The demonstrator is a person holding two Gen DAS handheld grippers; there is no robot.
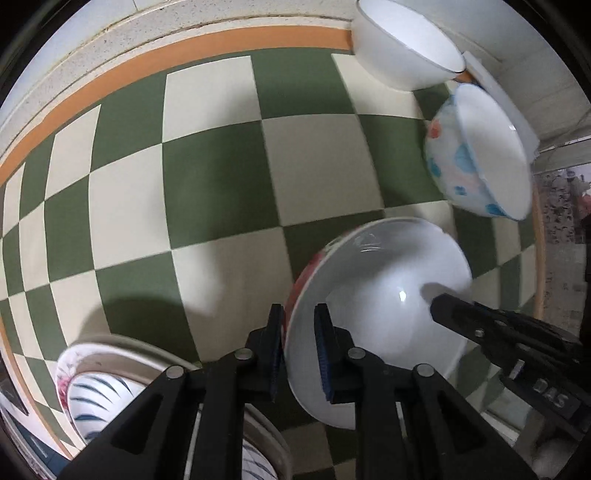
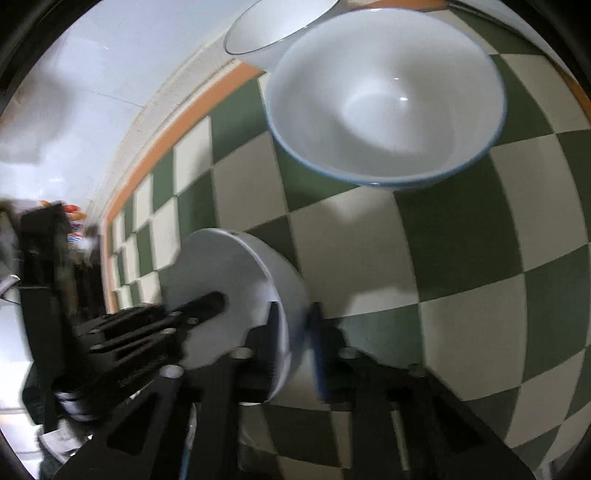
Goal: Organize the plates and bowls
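Observation:
A white bowl [image 1: 380,295] with a red pattern on its outside is tilted over the chequered cloth. My left gripper [image 1: 300,332] is shut on its near rim, one pad inside and one outside. My right gripper [image 2: 295,328] is shut on the opposite rim of the same bowl [image 2: 221,273]. A finger [image 1: 448,304] of the right gripper reaches into the bowl from the right. In the right wrist view a finger [image 2: 210,301] of the left gripper lies inside the bowl.
A bowl with blue and red blotches [image 1: 476,155] [image 2: 388,107] stands close behind, and a plain white bowl [image 1: 402,44] [image 2: 273,29] beyond it by the wall. A floral-rimmed plate carrying a blue-striped dish [image 1: 103,398] sits at lower left. Green and cream cloth [image 1: 207,166] spreads leftward.

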